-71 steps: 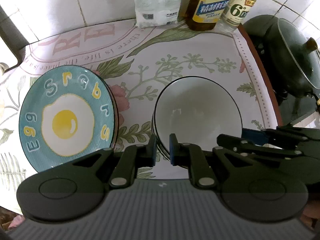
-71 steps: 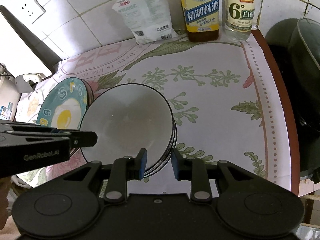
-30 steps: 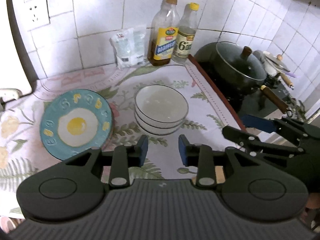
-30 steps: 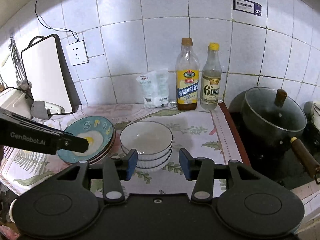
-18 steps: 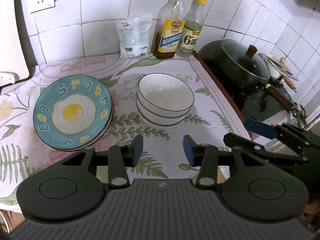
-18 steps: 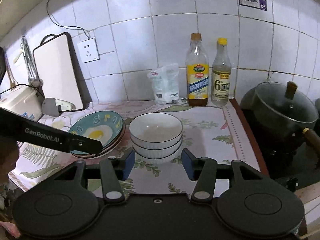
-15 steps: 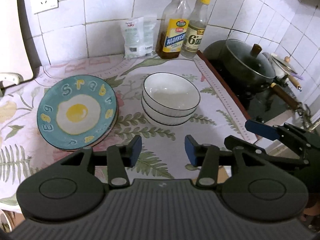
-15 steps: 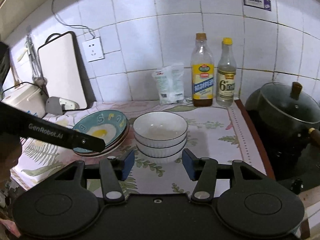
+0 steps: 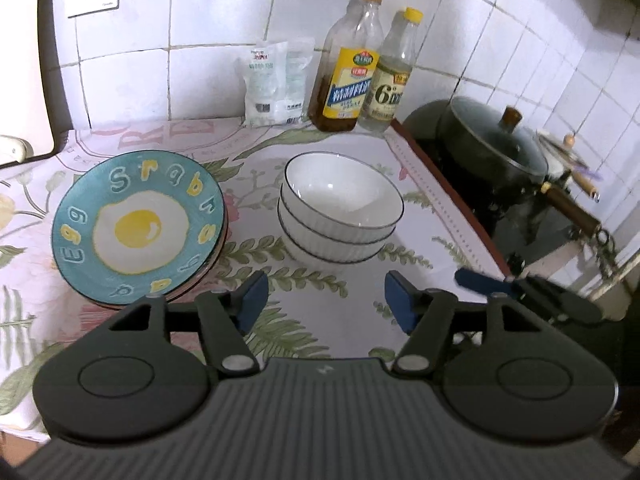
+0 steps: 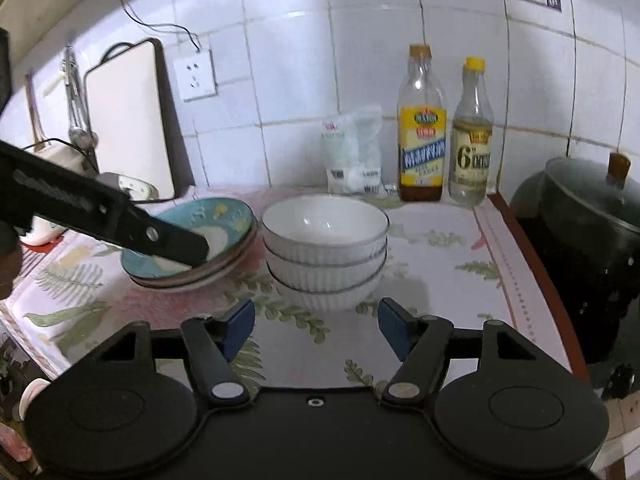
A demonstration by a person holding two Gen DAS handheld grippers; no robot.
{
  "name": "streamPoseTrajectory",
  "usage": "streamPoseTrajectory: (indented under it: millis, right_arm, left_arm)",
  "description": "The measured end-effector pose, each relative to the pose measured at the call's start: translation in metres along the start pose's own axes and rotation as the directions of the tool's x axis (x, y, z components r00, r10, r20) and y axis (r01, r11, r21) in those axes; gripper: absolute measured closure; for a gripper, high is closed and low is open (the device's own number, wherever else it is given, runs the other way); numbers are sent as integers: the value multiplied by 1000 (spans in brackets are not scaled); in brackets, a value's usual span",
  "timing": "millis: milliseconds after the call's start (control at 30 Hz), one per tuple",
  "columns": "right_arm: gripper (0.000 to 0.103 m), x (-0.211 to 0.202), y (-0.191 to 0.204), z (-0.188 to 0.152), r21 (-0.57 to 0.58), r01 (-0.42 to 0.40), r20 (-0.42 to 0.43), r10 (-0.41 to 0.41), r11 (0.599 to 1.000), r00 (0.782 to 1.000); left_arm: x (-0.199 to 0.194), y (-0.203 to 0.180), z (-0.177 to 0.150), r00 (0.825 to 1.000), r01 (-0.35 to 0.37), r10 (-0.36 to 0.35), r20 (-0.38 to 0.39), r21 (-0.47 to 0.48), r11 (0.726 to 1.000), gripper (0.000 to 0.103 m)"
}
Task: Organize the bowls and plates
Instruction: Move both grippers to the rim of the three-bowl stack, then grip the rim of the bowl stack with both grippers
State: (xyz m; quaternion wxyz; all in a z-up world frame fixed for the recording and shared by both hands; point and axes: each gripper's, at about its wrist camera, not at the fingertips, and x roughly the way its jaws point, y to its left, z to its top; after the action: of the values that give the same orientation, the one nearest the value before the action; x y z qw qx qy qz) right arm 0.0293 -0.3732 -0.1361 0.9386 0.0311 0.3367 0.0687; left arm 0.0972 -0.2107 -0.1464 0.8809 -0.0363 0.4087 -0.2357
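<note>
Looks basically done: plates (image 9: 138, 224) in one stack, egg-print one on top, at least two more rims under it in the right view; bowls (image 9: 340, 216) nested three high just right of the plates, near but apart, both piles on the floral cloth (image 9: 360, 312); no loose dish in either view, so I'd judge nothing left to sort, only backing off; top bowl is empty, top plate bare; lower ones hidden by the stacking

left gripper (image 9: 322, 300): jaws have just been opening, now spread wide, nothing between them, only cloth below; sits short of the bowls, no contact
right gripper (image 10: 316, 320): same, jaws just opened further, wide apart and empty, bowls just beyond the tips, not touched

lidded pot (image 9: 492, 148) on the stove at right, contents not visible through the lid; two bottles (image 9: 348, 60) and a bag (image 9: 276, 80) along the wall, part full, away from the stacks
</note>
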Motion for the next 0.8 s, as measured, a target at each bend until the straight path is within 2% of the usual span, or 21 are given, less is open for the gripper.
streamPoseTrajectory:
  millis: [33,133,200,367,467,567,667,800]
  right_arm:
    - [14,5,-1,-2,6,-2,-5,3,1000,1000]
    - [14,18,0,-10,-5,51,7,-51,999,999]
    - [14,28,-1,-14,-6,35,2,-35,999,999]
    - [12,53,-4,-20,-5,0,26,1,1000,1000]
    - [11,68,-5,-21,-13,7,30,-6,1000,1000]
    - [10,83,-11,-17,53,12,20,-14,999,1000]
    - [9,98,-15,-11,84,24,-20,-22,996,1000]
    - [8,106,-13,-6,79,-22,-11,23,997,1000]
  left_arm:
    - [2,1,-1,1000,14,-14,11,-3,1000,36]
    - [11,2,-3,998,51,-52,39,19,999,33]
    - [19,5,-4,996,52,-52,66,2,999,29]
    - [44,18,-6,994,84,-76,81,-105,991,28]
    - [56,25,-7,991,112,-96,98,-171,979,28]
    - [63,32,-6,987,108,-76,138,-237,965,28]
    - [73,40,0,987,142,-112,118,-284,948,30]
    - [77,40,4,985,156,-134,105,-239,958,30]
